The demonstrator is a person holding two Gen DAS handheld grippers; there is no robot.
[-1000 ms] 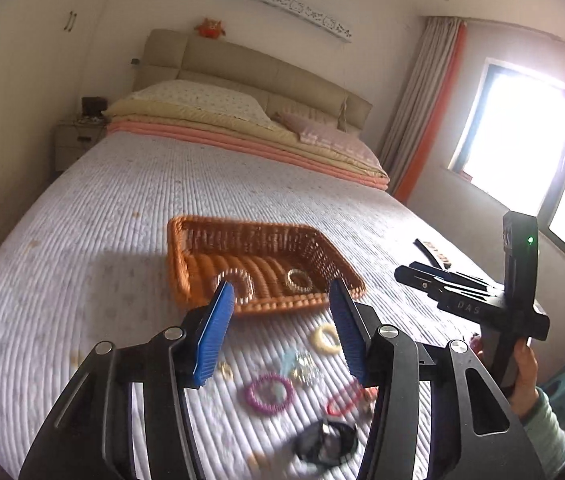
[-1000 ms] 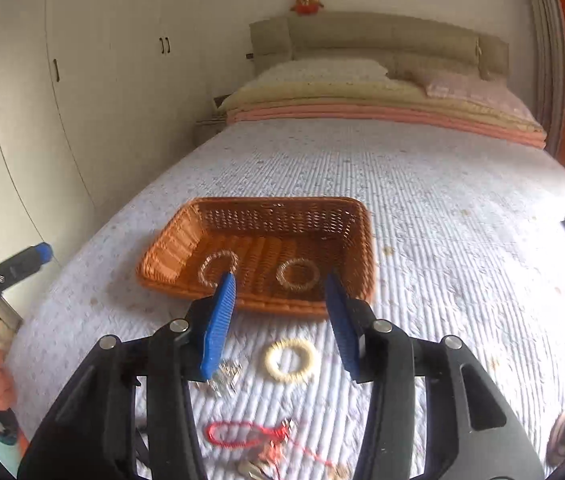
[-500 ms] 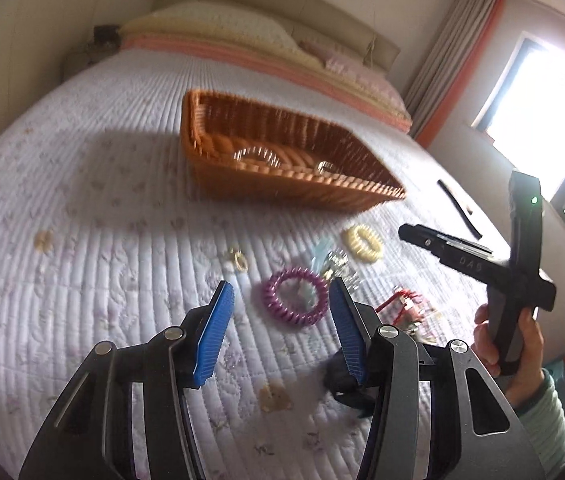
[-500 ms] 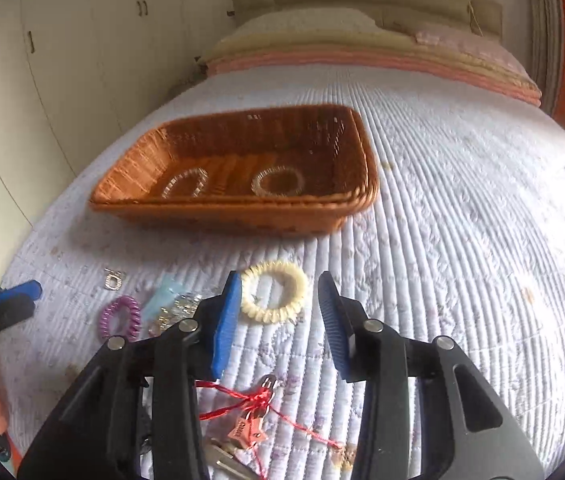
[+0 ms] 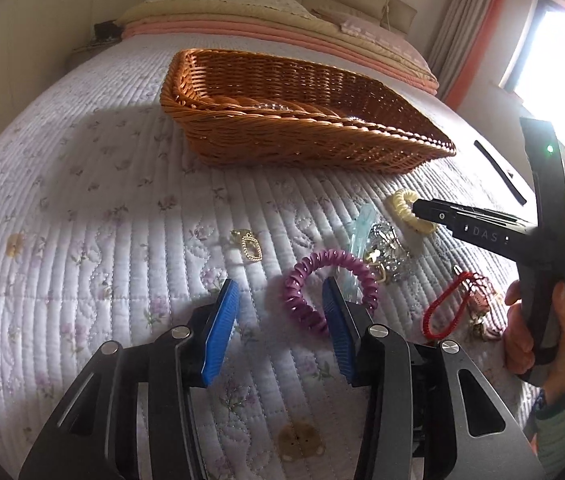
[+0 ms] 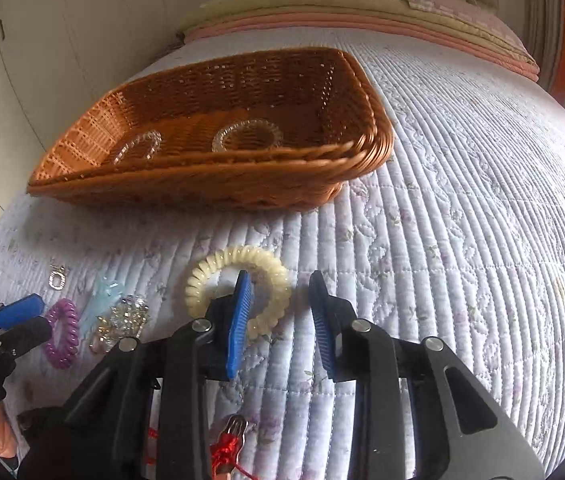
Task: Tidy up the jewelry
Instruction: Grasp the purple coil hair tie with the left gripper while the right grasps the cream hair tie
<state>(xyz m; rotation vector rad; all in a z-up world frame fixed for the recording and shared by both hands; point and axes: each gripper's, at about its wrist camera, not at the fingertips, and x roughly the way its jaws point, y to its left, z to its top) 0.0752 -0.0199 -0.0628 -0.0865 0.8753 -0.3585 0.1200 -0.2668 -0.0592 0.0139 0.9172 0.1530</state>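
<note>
A brown wicker basket [image 5: 282, 128] [image 6: 222, 188] sits on the quilted bed and holds two clear bracelets [image 6: 248, 138]. Loose jewelry lies in front of it. My left gripper [image 5: 280, 292] is open and low over the quilt, its right finger over the near side of a purple spiral band [image 5: 310, 272]. My right gripper [image 6: 280, 284] is open, its left finger over the near right side of a cream spiral band [image 6: 218, 264]. The cream band also shows in the left wrist view [image 5: 400, 202]. Neither gripper holds anything.
A gold square earring [image 5: 250, 246], a pale blue clip [image 5: 364, 220], a crystal cluster [image 5: 386, 248] and a red cord charm [image 5: 450, 304] lie near the bands. A black strip [image 5: 498, 172] lies at the right. Pillows are at the bed head.
Both grippers have dropped lower and moved forward over the quilt. The left one has closed in on the purple band, the right one on the cream band. Both stay open.
</note>
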